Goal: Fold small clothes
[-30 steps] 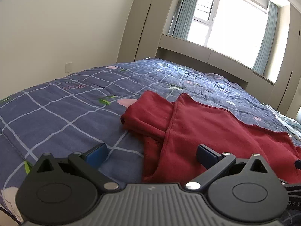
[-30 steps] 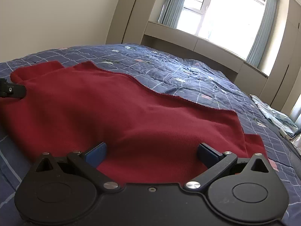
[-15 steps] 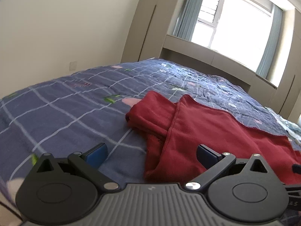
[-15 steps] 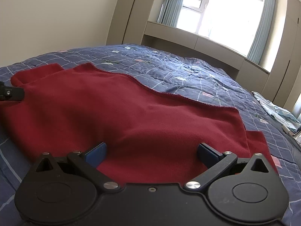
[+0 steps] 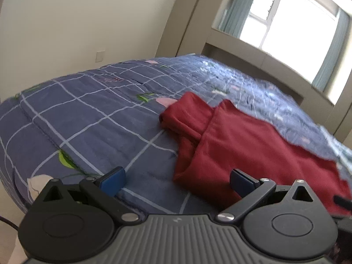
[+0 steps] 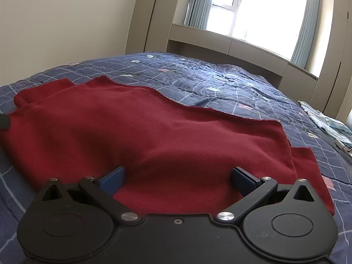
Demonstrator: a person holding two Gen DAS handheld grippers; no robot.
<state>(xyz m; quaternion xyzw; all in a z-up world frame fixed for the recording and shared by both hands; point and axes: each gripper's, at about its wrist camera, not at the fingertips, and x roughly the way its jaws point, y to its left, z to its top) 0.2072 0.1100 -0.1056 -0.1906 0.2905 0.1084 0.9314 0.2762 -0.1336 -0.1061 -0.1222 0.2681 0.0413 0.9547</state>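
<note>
A dark red garment (image 6: 154, 132) lies spread on the blue checked bedspread (image 6: 220, 81); in the left wrist view the red garment (image 5: 253, 145) shows a sleeve folded under its left end. My left gripper (image 5: 177, 179) is open, hovering near the bed's front edge just left of the garment's near corner, with nothing between its blue pads. My right gripper (image 6: 178, 177) is open too, low over the garment's near edge, its fingers spread over the cloth without pinching it.
The bedspread (image 5: 88, 114) stretches left of the garment toward a cream wall. A window with blue-grey curtains (image 6: 259, 11) and a sill ledge run along the far side. Light blue cloth (image 6: 325, 123) lies at the bed's right edge.
The left gripper has pulled back and to the left, tilting, so more bedspread and the bed's edge show. The right gripper has barely moved. Both stay open.
</note>
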